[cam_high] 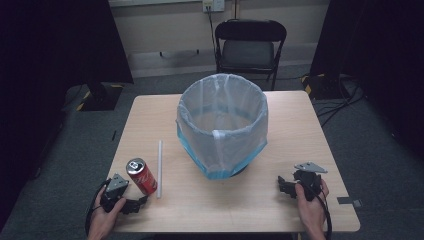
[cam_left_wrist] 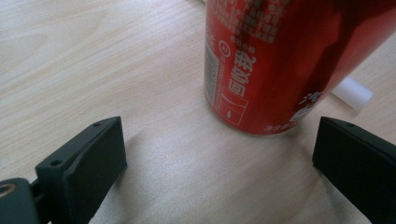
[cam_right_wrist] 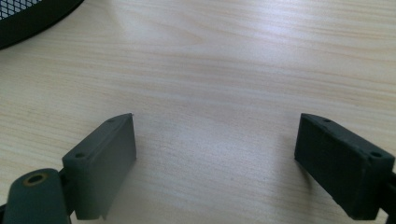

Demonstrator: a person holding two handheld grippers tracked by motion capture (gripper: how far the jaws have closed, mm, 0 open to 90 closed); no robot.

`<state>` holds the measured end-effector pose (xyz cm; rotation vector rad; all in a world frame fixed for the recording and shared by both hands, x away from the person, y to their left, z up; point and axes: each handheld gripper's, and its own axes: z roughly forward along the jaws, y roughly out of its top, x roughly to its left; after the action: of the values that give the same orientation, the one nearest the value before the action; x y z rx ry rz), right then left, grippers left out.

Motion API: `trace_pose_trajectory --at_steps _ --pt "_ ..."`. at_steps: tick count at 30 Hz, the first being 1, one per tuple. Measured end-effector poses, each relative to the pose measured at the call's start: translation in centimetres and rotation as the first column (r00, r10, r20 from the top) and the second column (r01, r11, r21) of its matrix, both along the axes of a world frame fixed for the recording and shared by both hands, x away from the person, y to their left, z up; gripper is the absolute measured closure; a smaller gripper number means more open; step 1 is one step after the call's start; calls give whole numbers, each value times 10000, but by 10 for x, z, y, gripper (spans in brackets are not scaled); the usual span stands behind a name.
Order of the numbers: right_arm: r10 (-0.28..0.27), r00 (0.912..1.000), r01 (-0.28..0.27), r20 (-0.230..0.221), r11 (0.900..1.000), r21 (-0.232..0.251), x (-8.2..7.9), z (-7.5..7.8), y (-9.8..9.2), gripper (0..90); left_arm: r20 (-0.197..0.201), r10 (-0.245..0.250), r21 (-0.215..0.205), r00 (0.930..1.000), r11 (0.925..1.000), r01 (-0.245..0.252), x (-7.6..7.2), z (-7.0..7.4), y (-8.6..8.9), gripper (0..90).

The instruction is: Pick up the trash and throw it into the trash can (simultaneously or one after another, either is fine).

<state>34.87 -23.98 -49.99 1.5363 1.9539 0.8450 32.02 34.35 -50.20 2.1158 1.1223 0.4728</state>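
Since the red can [cam_high: 141, 175] stands upright near the table's left near corner, just ahead of the left gripper [cam_high: 136, 204], that gripper lies low on the wood with its jaws spread wide and nothing between them, likely lined up to close around the can's base; in the left gripper view the can [cam_left_wrist: 280, 60] sits a little beyond and right of the gap. Just right of the can lies a white tube [cam_high: 160, 168], close enough to be nudged in a grab. The lined bin [cam_high: 222, 125] takes up the table's middle, open-topped, with bare wood between it and the can. On the right, the right gripper [cam_high: 286, 186] rests near the table [cam_high: 280, 210] edge, jaws likewise wide and empty, with free room around it.
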Motion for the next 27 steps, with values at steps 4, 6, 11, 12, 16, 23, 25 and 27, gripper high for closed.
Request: trace_pose_trajectory --at_steps 4,6,11,12,16,23,25,27 --pt "3 10000 -3 -1 10000 0 0 0 0 118 0 2 -3 10000 10000 -2 0 0 0 21" --pt "1 10000 -1 -2 10000 0 0 0 0 118 3 12 -20 10000 10000 -12 0 0 0 21" --pt "-2 10000 2 -4 10000 3 0 0 0 118 26 -98 26 9999 9999 98 -1 0 1 22" --pt "0 10000 0 -3 10000 4 0 0 0 118 38 -203 2 9998 9998 203 -3 0 2 21" --pt "-1 10000 1 -3 10000 3 0 0 0 118 -15 -332 -56 9994 9994 332 -5 0 4 27" --pt "1 10000 -1 -2 10000 2 0 0 0 118 80 -377 -575 9993 9976 381 -8 5 7 217" --pt "0 10000 0 -4 10000 3 0 0 0 118 316 -389 -546 9987 9977 406 -10 9 5 141" --pt "1 10000 -1 -4 10000 3 0 0 0 118 525 -635 -953 9966 9931 683 -12 13 3 178"
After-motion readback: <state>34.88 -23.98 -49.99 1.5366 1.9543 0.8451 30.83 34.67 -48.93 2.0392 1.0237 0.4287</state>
